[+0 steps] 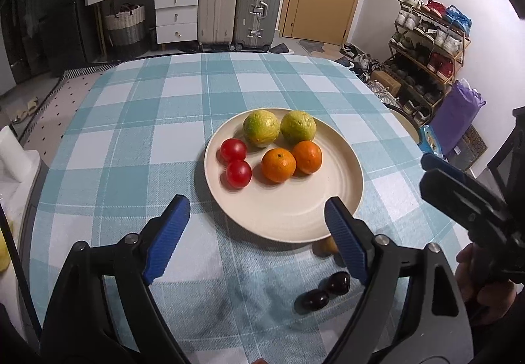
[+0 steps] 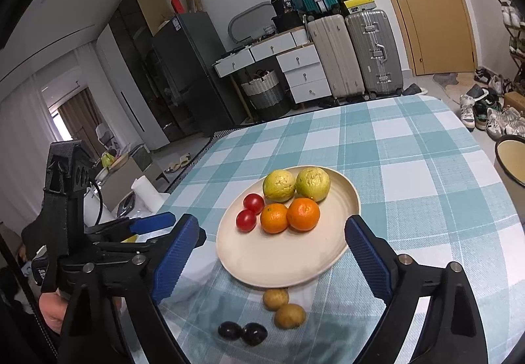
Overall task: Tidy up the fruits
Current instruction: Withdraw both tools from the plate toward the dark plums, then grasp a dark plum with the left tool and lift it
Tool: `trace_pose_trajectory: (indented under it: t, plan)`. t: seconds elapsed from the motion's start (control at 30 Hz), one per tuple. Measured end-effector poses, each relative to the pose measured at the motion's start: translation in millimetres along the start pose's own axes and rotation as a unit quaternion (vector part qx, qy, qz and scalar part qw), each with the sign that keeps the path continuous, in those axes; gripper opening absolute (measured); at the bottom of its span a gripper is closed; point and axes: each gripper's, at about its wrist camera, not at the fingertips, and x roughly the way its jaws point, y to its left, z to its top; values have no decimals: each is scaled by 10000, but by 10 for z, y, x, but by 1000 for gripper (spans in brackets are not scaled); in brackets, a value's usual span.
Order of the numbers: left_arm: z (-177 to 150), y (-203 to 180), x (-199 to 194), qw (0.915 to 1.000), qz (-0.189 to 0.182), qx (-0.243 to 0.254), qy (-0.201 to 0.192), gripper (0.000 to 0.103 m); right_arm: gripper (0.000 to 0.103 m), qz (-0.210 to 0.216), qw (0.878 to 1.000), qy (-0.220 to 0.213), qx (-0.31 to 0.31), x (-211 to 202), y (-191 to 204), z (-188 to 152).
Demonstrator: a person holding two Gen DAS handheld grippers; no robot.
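Observation:
A cream plate (image 1: 295, 213) (image 2: 279, 262) on the checked tablecloth holds two green-yellow guavas (image 1: 261, 128) (image 2: 279, 185), two oranges (image 1: 278, 165) (image 2: 303, 213) and two red tomatoes (image 1: 238, 173) (image 2: 246, 220). Two dark plums (image 1: 315, 300) (image 2: 241, 333) and two brown longans (image 2: 283, 306) lie on the cloth in front of the plate. My left gripper (image 1: 259, 236) is open and empty, hovering over the plate's near edge. My right gripper (image 2: 272, 259) is open and empty, above the plate's near edge and the longans.
The table (image 2: 426, 167) has a blue-and-white checked cloth. A second round dish (image 2: 512, 160) sits at the table's right edge. Suitcases, drawers and a shoe rack stand beyond the table's far edge.

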Motion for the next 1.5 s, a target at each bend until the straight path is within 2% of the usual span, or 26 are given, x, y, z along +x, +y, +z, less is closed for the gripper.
trace_pose_trajectory:
  t: [0.2, 0.3, 0.37, 0.7, 1.13, 1.5]
  plan:
    - [-125, -37, -82, 9999, 87, 70, -107, 86, 98, -61, 9999, -101, -81, -107, 56, -78]
    - [-191, -69, -141, 9996, 160, 134, -194, 93, 100, -80, 9998, -164, -120, -169, 77, -114]
    - [-231, -78, -182, 9994, 180, 129, -257, 102, 101, -97, 9996, -202, -148, -207, 96, -139]
    - [-389, -34, -264, 9997, -16, 11, -246, 102, 103, -204, 9993, -258, -173, -351, 141, -285]
    - [-693, 60, -173, 9980, -569, -265, 100, 102, 103, -374, 9983, -280, -356, -480, 238, -535]
    - [-935, -93, 40, 9949, -859, -23, 521, 102, 103, -364, 9989, -147, -244, -500, 215, -643]
